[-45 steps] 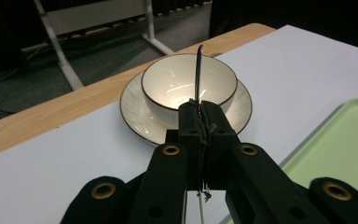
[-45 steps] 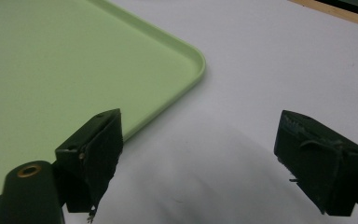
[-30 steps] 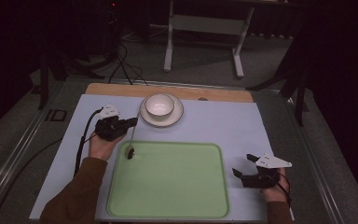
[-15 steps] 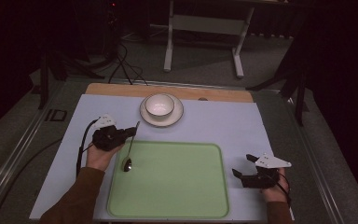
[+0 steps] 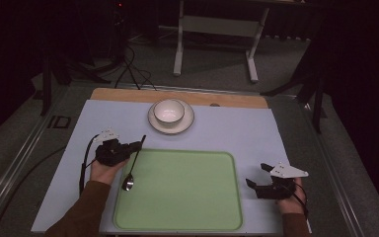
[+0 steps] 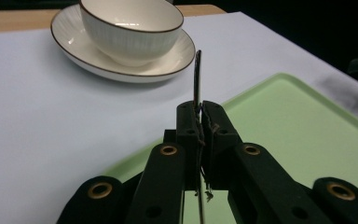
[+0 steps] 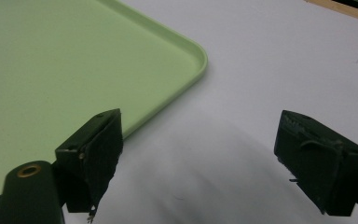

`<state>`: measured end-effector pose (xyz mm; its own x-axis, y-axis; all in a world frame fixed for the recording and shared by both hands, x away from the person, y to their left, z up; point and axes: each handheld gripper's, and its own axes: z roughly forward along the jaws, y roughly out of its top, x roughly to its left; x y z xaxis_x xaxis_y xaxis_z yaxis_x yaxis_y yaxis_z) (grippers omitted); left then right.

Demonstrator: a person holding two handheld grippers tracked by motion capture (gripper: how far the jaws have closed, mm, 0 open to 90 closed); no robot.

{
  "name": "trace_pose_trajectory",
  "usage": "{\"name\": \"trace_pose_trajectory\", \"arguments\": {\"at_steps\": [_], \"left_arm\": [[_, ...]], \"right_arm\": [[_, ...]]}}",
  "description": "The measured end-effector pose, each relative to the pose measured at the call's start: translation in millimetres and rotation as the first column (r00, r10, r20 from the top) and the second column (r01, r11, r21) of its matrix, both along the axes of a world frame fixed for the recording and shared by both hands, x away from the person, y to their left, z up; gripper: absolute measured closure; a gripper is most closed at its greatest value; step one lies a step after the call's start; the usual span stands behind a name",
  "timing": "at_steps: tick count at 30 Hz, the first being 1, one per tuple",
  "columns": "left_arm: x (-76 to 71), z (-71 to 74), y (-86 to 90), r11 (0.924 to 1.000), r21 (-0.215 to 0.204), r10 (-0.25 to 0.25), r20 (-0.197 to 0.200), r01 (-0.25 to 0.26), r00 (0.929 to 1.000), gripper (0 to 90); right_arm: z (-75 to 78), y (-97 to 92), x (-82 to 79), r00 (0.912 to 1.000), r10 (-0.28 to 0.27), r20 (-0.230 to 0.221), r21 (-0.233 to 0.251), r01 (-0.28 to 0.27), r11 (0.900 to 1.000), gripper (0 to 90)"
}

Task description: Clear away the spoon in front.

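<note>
We hold one spoon (image 5: 131, 168) pinched by its handle in the left tool (image 5: 137, 145), left of centre in the high view, its bowl low over the tray's (image 5: 187, 217) left edge while those jaws have just been easing apart a little with the handle between them. We judge the carry nearly done, with setting down and release left. We count one tray, one bowl (image 5: 169, 111) on one saucer (image 5: 187, 123) at upper centre of the surface (image 5: 246, 128), and the right tool (image 5: 256, 177) spread and empty, lower right.
</note>
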<state>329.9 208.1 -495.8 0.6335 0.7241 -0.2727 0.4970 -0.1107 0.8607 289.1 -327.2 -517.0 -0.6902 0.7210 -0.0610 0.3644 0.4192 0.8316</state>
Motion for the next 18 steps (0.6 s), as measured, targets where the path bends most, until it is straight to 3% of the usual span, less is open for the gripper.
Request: {"name": "trace_pose_trajectory", "arguments": {"at_steps": [18], "left_arm": [[-20.7, -17.9, 4.4, 0.9991, -0.011, 0.04, -0.077, -0.041, 0.9963, 85.0]], "right_arm": [[-0.5, 0.8, 0.1, 1.0, 0.006, -0.006, -0.011, -0.006, 0.9999, 15.1]]}}
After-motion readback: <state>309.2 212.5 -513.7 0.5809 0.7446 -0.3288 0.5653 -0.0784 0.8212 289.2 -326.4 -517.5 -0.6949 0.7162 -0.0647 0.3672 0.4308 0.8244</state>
